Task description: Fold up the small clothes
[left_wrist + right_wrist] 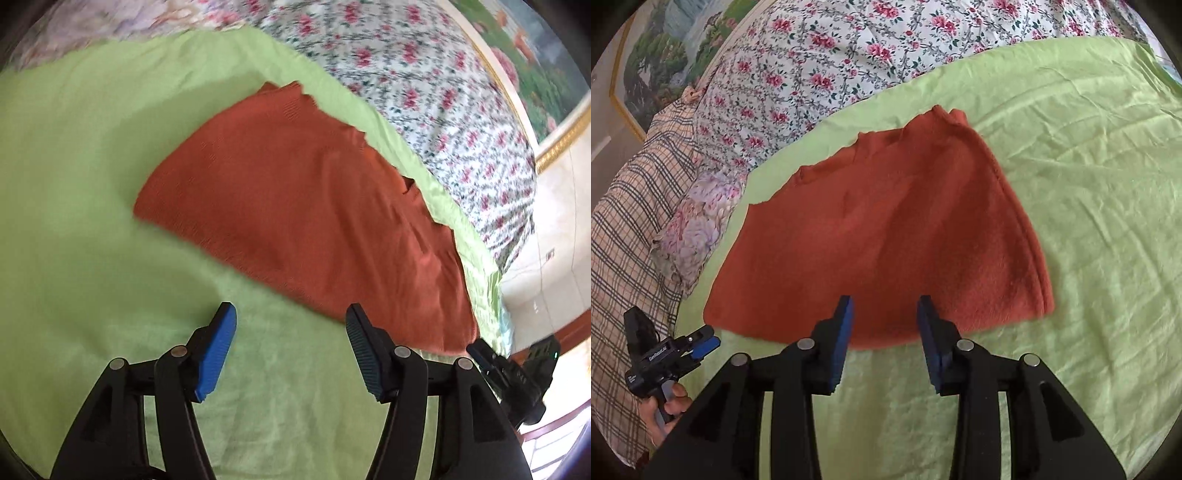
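A rust-orange garment [303, 206] lies flat on a light green sheet [74, 184]; it also shows in the right wrist view [886, 236], folded over along its right edge. My left gripper [291, 314] is open and empty, just above the sheet at the garment's near edge. My right gripper [884, 306] is open and empty, over the garment's near hem. Each gripper shows in the other's view: the right gripper [513, 369] low on the right, the left gripper [668, 350] low on the left, held by a hand.
A floral quilt [849, 55] lies beyond the green sheet [1089, 184]. A plaid cloth [631, 221] and a flowered pillow [698, 229] lie at the left. A framed painting [535, 66] hangs on the wall behind the bed.
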Demonstrator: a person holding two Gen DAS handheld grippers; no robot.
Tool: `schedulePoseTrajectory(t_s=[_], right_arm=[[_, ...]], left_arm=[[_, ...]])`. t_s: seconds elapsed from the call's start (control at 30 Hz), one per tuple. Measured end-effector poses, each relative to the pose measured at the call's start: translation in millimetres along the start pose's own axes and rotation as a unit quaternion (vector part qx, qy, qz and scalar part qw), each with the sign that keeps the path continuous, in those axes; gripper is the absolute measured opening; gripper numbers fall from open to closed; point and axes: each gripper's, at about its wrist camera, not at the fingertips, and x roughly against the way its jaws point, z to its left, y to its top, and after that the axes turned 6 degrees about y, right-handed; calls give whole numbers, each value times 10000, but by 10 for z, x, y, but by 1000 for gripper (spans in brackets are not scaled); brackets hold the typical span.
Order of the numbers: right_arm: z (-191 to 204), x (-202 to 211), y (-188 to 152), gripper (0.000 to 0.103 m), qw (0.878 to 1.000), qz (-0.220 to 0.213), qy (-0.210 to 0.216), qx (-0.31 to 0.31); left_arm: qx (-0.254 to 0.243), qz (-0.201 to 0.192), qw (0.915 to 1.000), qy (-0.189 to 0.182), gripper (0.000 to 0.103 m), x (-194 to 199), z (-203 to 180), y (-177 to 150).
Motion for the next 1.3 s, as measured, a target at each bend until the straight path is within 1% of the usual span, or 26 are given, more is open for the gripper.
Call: schedulePoseTrajectory(t_s=[0.13, 0.43, 0.5, 0.53, 0.57, 0.6, 0.63, 0.7, 0.8, 0.9, 1.0, 1.07, 1.13, 1.23, 1.3], right_arm=[[33, 37, -44, 38, 10000, 1, 34, -1], [27, 60, -84, 40, 9999, -3, 101, -106], [9, 56, -75, 40, 9999, 8, 105, -129], [-3, 50, -65, 40, 9998, 15, 110, -148], [-3, 50, -65, 40, 9998, 15, 110, -148], [-18, 44, -57, 40, 9998, 27, 111, -181], [-30, 37, -35, 40, 9997, 34, 137, -187], [-54, 29, 9, 40, 9996, 35, 184, -201], [-103, 11, 97, 40, 9993, 113, 237, -256], [-182, 4, 207, 40, 9990, 169, 282, -312], [-276, -4, 319, 40, 9981, 194, 417, -415], [-329, -35, 386, 40, 9972, 217, 501, -501], [-354, -100, 466, 40, 9964, 263, 585, -559], [-332, -307, 623, 40, 9938, 446, 818, -608], [-263, -497, 743, 40, 9917, 606, 984, -573]], left_arm=[[347, -172, 9992, -98, 62, -74, 126, 104], [807, -650, 9945, 151, 62, -356, 257, 670], [749, -701, 9943, 282, 56, -393, 202, 739], [702, -705, 9946, 307, 50, -402, 158, 755], [620, -669, 9956, 234, 31, -416, 99, 766], [525, -603, 9967, 161, 17, -426, 35, 762], [435, -588, 9972, 175, 16, -418, -37, 752], [162, -758, 9967, 234, 10, -329, -248, 726], [-291, -958, 9948, 192, 9, -217, -603, 694], [-911, -1026, 9905, 131, 9, -191, -1064, 612], [-1409, -965, 9853, 4, 10, -263, -1427, 466], [-1820, -858, 9796, -17, 10, -396, -1688, 300], [-2084, -731, 9753, 20, 10, -550, -1846, 142], [-2253, -435, 9733, 51, 10, -813, -1929, -31], [-2359, -405, 9708, 176, 9, -918, -1956, -115]])
